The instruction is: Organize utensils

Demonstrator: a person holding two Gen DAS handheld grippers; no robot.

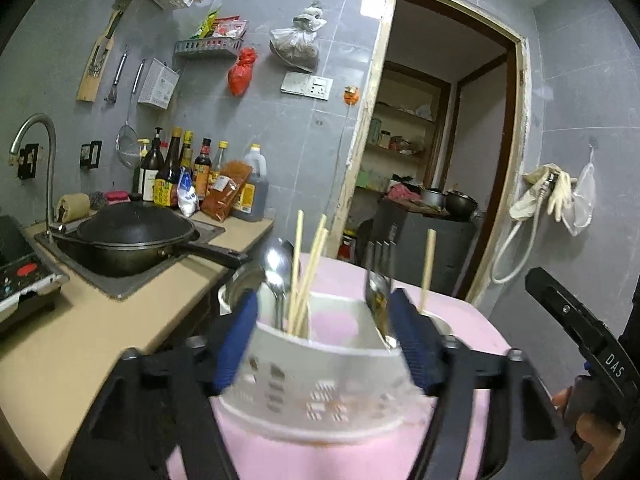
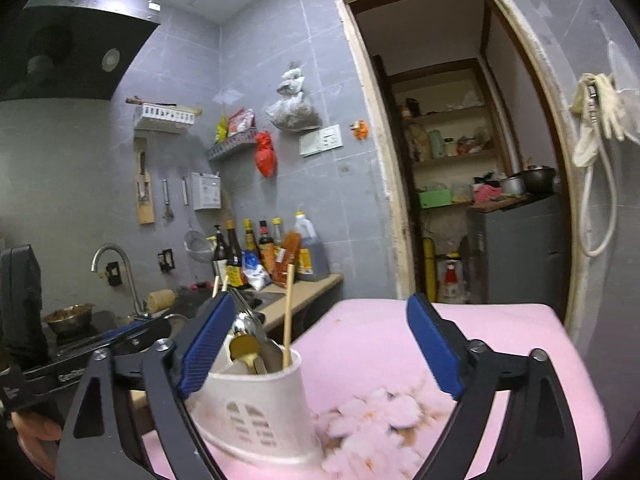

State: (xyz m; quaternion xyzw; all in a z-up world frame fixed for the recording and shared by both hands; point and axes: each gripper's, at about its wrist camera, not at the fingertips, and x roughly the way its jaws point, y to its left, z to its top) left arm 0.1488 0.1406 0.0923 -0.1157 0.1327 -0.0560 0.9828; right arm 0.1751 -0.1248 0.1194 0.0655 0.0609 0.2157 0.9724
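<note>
I see a white plastic holder [image 1: 320,384] with little holes standing on a soft pink mat [image 1: 460,320]. My left gripper [image 1: 324,344] is spread around it. My right gripper [image 2: 320,348] is wide open, holder by its left finger.

Pink-covered table in front of me, white caddy on top

My table [image 1: 472,322] wears a pink cover, and the white perforated utensil caddy [image 1: 320,380] stands directly on it. Beside the caddy the cover shows a blurred whitish, brown-flecked patch [image 2: 384,416]. To my left, the beige counter [image 1: 100,320] carries bottles [image 1: 200,176] against the wall.
</note>
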